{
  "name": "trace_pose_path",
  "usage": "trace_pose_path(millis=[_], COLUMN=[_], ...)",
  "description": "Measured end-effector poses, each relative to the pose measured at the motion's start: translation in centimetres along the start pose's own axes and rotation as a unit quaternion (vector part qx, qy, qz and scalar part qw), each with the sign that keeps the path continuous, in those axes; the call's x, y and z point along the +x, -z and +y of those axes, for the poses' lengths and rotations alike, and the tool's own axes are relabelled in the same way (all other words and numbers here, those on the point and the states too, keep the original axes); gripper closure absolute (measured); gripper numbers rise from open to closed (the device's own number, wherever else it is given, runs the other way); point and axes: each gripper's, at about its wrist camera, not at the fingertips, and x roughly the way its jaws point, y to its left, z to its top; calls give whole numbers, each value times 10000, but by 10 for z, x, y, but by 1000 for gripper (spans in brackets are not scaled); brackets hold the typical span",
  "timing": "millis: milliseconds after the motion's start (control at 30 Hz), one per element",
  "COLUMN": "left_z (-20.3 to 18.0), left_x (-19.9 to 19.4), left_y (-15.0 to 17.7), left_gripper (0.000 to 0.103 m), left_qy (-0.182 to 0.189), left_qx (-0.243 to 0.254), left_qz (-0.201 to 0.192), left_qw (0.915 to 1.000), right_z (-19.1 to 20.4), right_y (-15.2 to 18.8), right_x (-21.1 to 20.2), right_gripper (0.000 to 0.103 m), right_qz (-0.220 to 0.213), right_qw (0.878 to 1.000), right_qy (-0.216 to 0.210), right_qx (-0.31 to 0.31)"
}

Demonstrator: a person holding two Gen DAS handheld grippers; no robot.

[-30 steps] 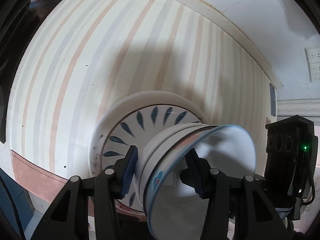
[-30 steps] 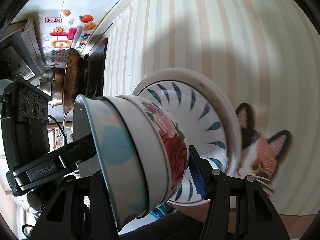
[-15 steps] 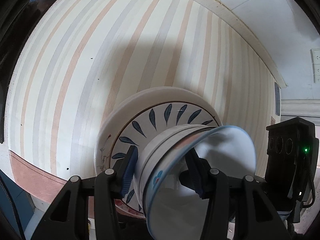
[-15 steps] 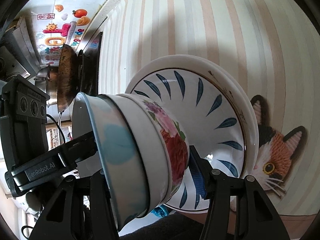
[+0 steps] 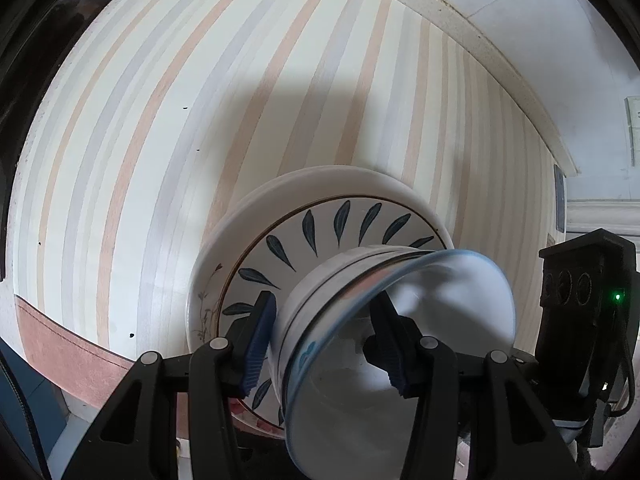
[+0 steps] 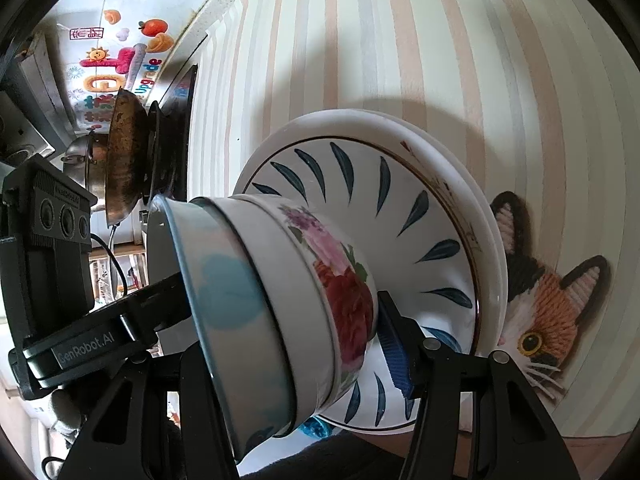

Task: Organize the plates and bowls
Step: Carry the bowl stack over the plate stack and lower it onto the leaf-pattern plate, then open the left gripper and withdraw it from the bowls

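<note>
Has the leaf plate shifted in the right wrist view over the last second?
Yes. The leaf plate now looms larger and its rim covers more of the cat mat, so the bowl stack is closing on it.

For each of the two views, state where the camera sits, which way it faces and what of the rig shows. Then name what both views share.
Left wrist: sits behind the left tongs, facing the striped tablecloth; the tongs clamp the nested bowls by the wall, and the right unit shows at right.
Right wrist: sits behind the right tongs, facing the cloth's cat picture; the left unit shows at left, a wok beyond.
Shared: bowls, leaf-pattern plate, cloth.
</note>
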Motion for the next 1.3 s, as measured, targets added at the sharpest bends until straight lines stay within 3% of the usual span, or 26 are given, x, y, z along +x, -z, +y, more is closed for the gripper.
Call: trace_pose_path(millis=[200,500,667,867,933,1067,1200,1300], left_z=[-3,-11,-13,-13,-12,-9,-10,-12], left_x=[-7,-33,-51,-70,-79,-99,-120,-147], left_y=[5,18,33,54,62,76,95,120], left_gripper=[58,56,31,25,5,5,5,5], left_qy=[-209,-646,-951,-1074,-1120,-1118,-1010,-967], left_qx=[72,275,448,664,772,967,1220,1403], left_qz=[-96,-487,-800,-1139,-1313,-1642,-1871,-2269], left_qw=[9997,9963,9912,9854,9820,9753,9695,9589], right_z=[2,23,39,61,69,82,94,107], right_y=[0,9,22,46,56,83,119,150], right_x=[-1,-22,-48,-79,-86,-105,-125,-141], right_gripper=[45,42,30,13,11,9,8,8], right_qz=[33,-162,-479,-996,-1122,-1547,-2029,-2400], right_qw=[9999,9969,9923,9794,9753,9636,9551,9444], right_qy=[80,617,901,1490,1651,1960,2009,2125], right_qx=[-57,-463,-708,-926,-940,-956,-792,-735])
